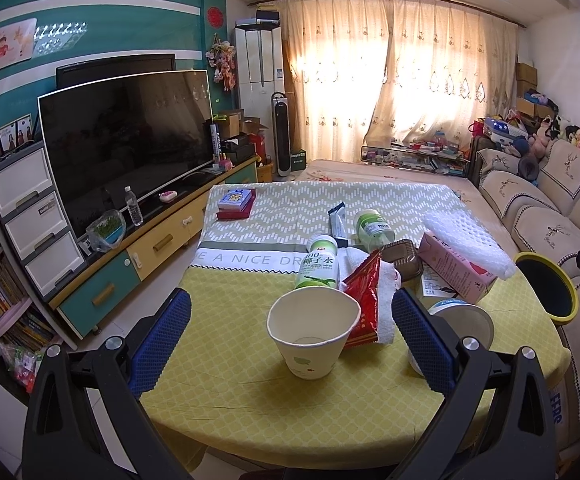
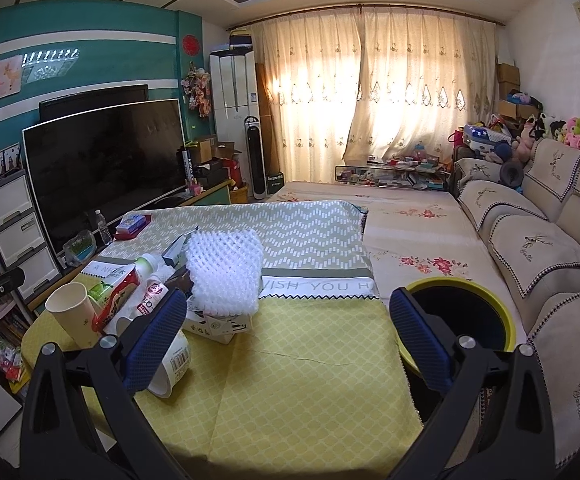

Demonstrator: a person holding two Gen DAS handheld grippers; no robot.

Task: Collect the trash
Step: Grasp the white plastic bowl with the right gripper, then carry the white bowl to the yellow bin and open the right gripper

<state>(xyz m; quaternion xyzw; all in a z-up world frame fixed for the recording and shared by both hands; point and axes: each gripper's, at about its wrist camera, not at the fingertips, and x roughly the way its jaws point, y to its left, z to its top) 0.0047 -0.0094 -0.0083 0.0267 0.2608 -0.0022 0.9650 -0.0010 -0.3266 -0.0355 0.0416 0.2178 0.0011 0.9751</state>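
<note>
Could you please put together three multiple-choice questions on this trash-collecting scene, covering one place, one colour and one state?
1. Where is the bin?
A. off the table's right edge
B. on the TV stand
C. on the sofa
2. What colour is the bin's rim?
A. red
B. yellow
C. white
3. How is the paper cup?
A. crushed flat
B. lying sideways
C. upright, empty

Answers: 1 A, it sits beside the yellow tablecloth; 2 B, a yellow ring surrounds its dark inside; 3 C, its bare bottom shows between the open left gripper fingers.
</note>
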